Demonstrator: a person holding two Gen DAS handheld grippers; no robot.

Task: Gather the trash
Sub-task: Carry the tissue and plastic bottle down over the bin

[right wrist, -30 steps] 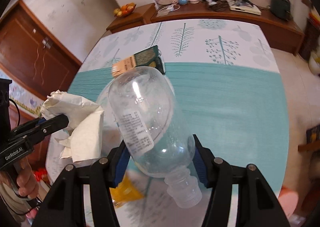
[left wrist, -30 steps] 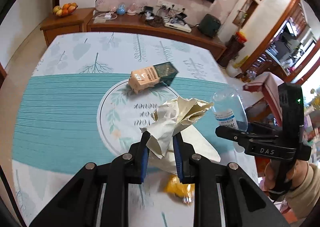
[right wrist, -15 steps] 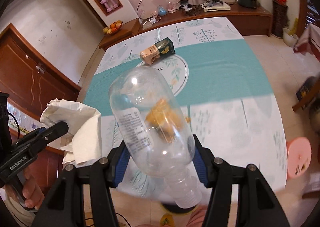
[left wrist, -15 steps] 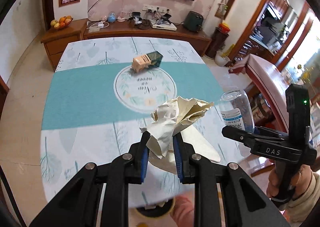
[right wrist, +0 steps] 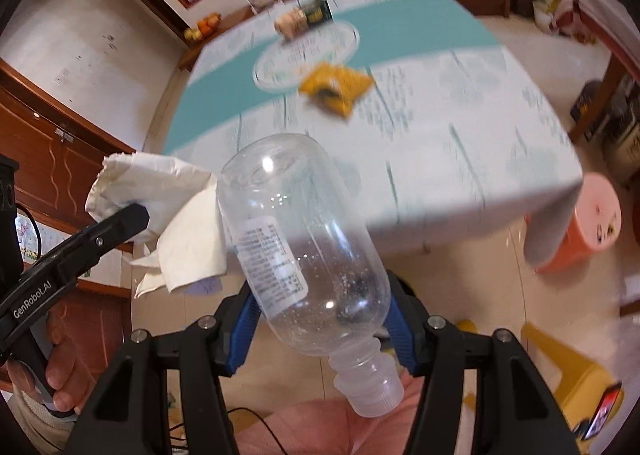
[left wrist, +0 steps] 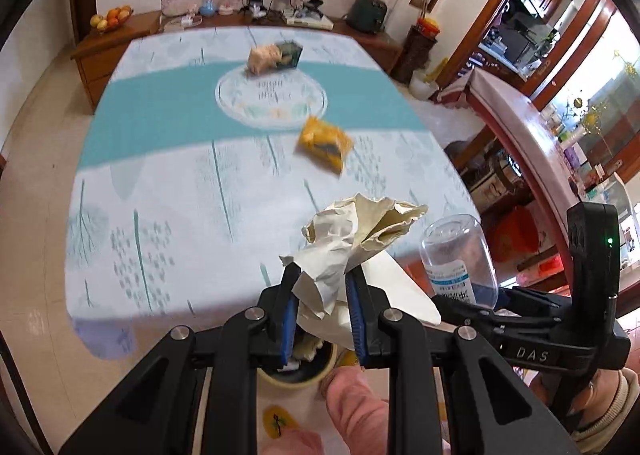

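Observation:
My left gripper [left wrist: 322,281] is shut on a crumpled cream paper [left wrist: 360,231], held off the table's near edge above a dark bin with a yellow rim [left wrist: 298,373]. My right gripper [right wrist: 322,315] is shut on a clear plastic bottle [right wrist: 296,239], cap end toward the camera. The two grippers are side by side: the bottle [left wrist: 460,255] shows at the right of the left wrist view, and the paper [right wrist: 172,215] at the left of the right wrist view. On the table lie a yellow packet [left wrist: 324,143] and a small carton [left wrist: 274,55].
The table [left wrist: 160,183] has a white and teal cloth. A pink stool [right wrist: 576,223] and a yellow stool [right wrist: 560,359] stand on the floor to the right. A pink-clothed knee [left wrist: 352,399] is just beside the bin. A sideboard [left wrist: 120,39] lines the far wall.
Both grippers have drawn back from over the table to beyond its near edge, still holding the paper and the bottle. The yellow packet now shows on the cloth, and the bin appears below.

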